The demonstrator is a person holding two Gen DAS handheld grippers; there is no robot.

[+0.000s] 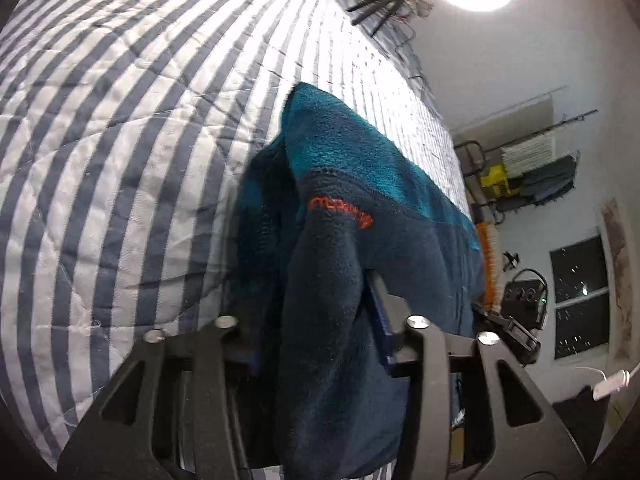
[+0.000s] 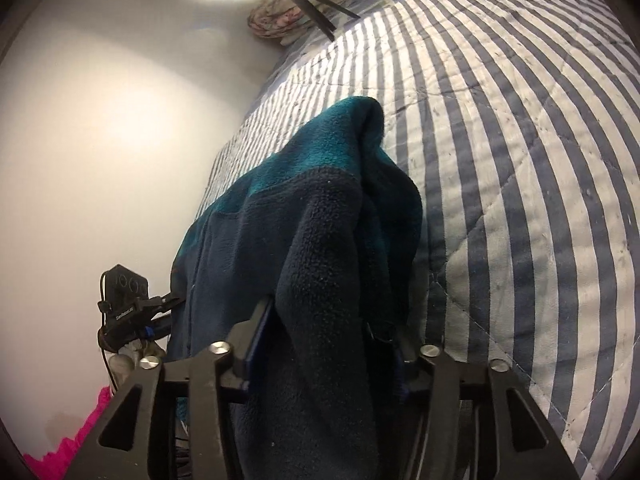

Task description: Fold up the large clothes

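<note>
i've got the left gripper [image 1: 320, 332] and right gripper [image 2: 324, 340] both clamped on the fleece jacket [image 1: 352, 184] | it hangs above the striped quilt [image 1: 120, 120] | fold looks barely started, laying flat and folding remain

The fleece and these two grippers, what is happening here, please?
A person holds a gripper in each hand. The left gripper and the right gripper are each shut on the navy and teal fleece, which hangs stretched between them above the striped quilt. No fold lies on the quilt yet.
</note>
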